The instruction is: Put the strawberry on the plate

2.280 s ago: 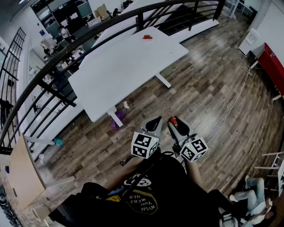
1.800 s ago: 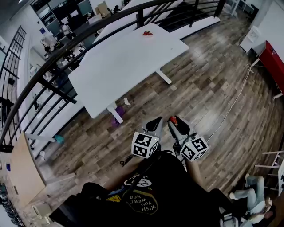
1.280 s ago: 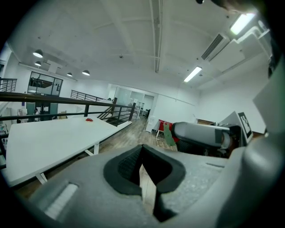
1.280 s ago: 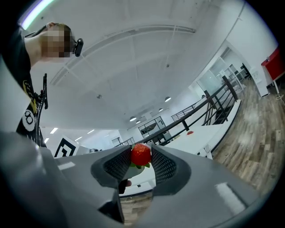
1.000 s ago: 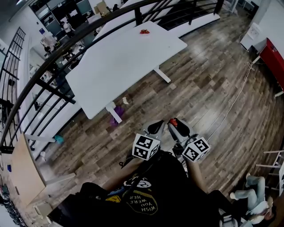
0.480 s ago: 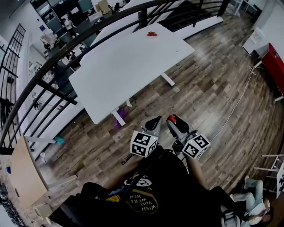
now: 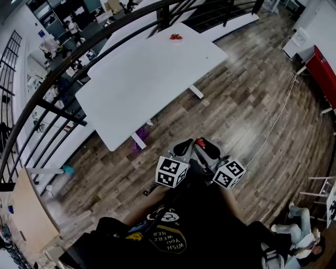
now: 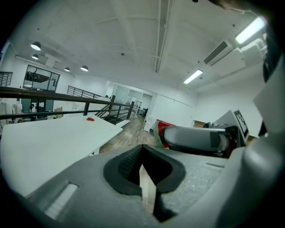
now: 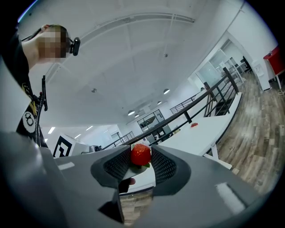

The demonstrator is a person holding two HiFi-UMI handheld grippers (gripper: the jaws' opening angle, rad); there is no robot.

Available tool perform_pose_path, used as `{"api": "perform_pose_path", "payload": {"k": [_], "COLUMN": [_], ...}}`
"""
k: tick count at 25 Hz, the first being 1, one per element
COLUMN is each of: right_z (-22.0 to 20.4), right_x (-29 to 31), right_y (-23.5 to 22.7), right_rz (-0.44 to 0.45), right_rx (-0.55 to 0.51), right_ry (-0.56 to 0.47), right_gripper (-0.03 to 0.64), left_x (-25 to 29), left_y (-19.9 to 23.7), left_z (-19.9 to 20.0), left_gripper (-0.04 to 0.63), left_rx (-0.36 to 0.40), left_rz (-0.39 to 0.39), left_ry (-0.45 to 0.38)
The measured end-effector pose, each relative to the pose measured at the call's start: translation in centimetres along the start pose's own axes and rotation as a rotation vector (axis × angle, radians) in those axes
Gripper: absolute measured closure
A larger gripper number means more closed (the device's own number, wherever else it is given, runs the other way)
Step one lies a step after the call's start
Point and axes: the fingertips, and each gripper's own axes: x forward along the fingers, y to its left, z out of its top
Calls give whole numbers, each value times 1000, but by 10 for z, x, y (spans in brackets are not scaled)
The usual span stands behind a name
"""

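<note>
Open floor [image 7: 236, 105] on bench's [image 7: 142, 79] near side, free passage; bench top mostly bare; black railing [image 7: 164, 16] blocks its far side.

floor [image 7: 247, 105] – matt wood planks; table [image 7: 142, 79] – smooth wht top; strawberry [image 9: 140, 154] glossy

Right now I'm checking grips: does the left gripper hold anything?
No, the left gripper shows its fingers closed together with nothing between them.

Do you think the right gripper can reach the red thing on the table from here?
Probably not: the right gripper, holding the strawberry, hangs over floor, and the red thing lies at the table's far end.
</note>
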Motion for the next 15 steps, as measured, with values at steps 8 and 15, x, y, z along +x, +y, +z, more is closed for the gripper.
{"api": "perform_pose_path", "payload": {"k": [8,15], "right_z": [41,82], "right_x": [19,24], "right_y": [-42,-101], "right_rz": [23,38], "right_rx": [-34,-55], "right_ry": [8,-12], "right_gripper": [477,477], "left_x": [51,109], "left_y": [19,36], "left_z": [36,68], "left_gripper": [592,592], "left_rx": [-8,-11], "left_rz": [32,79], "left_ry": [-18,-45]}}
